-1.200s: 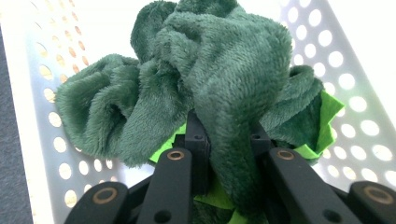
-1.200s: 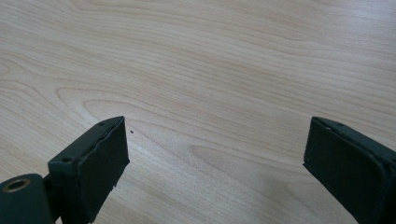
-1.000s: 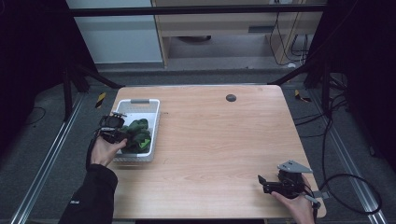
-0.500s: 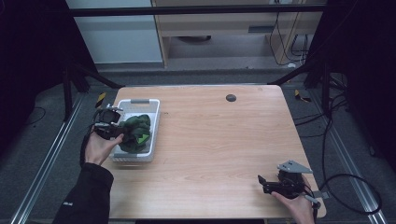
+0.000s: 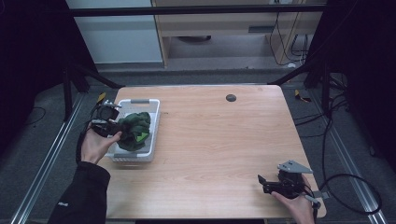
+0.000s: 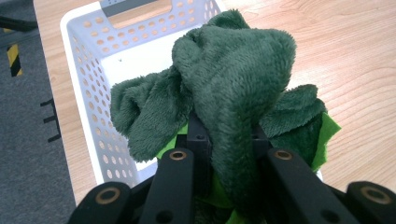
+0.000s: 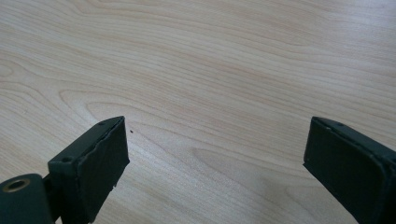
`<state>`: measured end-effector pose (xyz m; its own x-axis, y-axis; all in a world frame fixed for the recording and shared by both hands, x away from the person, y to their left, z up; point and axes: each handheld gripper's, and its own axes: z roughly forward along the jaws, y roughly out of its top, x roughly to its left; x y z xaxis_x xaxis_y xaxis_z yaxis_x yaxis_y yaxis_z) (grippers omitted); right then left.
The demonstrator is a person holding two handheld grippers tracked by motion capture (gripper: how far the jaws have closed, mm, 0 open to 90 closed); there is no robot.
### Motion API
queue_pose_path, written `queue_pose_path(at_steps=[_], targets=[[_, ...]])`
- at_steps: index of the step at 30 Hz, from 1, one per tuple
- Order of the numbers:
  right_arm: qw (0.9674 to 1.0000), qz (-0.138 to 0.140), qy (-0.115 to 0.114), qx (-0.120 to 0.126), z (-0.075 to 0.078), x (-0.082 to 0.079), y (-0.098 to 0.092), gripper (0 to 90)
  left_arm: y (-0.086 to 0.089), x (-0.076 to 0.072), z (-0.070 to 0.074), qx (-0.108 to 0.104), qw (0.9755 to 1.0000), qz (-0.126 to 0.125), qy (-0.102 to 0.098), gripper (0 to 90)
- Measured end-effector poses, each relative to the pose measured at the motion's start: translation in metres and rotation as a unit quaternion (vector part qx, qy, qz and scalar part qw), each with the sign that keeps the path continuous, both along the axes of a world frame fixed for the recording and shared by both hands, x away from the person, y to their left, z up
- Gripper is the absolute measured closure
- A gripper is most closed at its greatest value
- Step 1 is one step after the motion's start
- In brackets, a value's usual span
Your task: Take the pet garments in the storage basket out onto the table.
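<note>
At the left edge of the table (image 5: pixel 205 140) stands a white perforated basket (image 5: pixel 152 122), and the left gripper (image 5: pixel 108 122) holds a dark green fleece cloth (image 5: pixel 133 130) just over it. In the left gripper view the jaws are clamped on a thick fold of the cloth (image 6: pixel 233 84), with most of the fabric bunched above and around them and a bright green edge (image 6: pixel 329 133) peeking out at the right. The cloth hangs partly over the basket (image 6: pixel 84 60), partly past its right rim toward the table.

The step in hand looks like lifting the cloth out of the basket. To do it well, the grip should stay firm on that fold, since plush fabric slips easily. The lift should go straight up until the trailing ends clear the rim, so that the light basket is not dragged or tipped. Only then should the cloth travel right over the bare wood.

Far to the right, at the near corner, the right gripper (image 5: pixel 273 183) rests low over the table with its jaws spread wide and nothing between them (image 7: pixel 215 140). It is well apart from the cloth and could come across to take a free corner once the cloth is clear.
</note>
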<state>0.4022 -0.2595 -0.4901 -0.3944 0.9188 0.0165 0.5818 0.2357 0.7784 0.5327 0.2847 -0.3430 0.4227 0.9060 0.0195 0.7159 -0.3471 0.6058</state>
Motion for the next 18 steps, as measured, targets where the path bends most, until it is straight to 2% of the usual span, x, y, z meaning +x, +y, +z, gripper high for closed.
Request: queue_pose_path(at_steps=[18], targets=[[1.0, 0.001, -0.002, 0.001, 0.001, 0.0, 0.0, 6.5, -0.002, -0.006, 0.022, 0.007, 0.9998, -0.018, -0.004, 78.5]])
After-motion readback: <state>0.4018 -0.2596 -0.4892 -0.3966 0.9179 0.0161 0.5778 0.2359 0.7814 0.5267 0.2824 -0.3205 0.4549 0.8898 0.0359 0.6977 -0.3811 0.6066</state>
